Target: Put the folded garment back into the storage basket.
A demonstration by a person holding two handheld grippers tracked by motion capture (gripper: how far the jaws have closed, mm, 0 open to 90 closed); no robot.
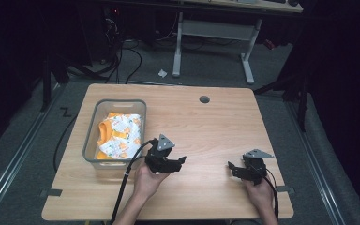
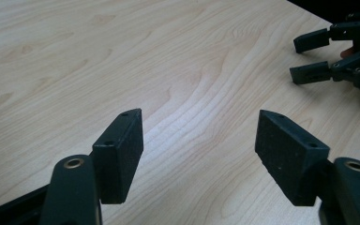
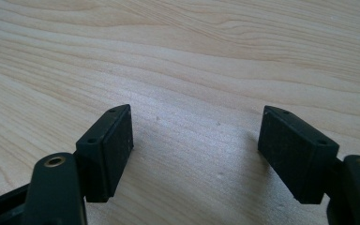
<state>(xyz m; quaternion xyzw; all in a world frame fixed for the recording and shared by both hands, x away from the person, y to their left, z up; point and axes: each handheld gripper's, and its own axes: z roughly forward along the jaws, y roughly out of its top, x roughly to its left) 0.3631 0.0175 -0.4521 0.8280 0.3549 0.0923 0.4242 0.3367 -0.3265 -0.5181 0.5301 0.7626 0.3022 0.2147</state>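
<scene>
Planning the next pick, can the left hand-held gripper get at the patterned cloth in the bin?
Probably yes: the left hand-held gripper is open beside the clear bin, whose top is uncovered, and the patterned cloth lies exposed inside.

The left gripper [image 2: 199,154] holds its black fingers [image 2: 119,154] spread wide over bare wooden bench [image 2: 122,56], with the right gripper [image 2: 309,58] far right, also parted.

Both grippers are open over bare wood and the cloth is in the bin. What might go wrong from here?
The left gripper and right gripper point at each other, so they might collide. The left gripper's cable passes close to the bin holding the folded cloth and might snag its corner.
</scene>
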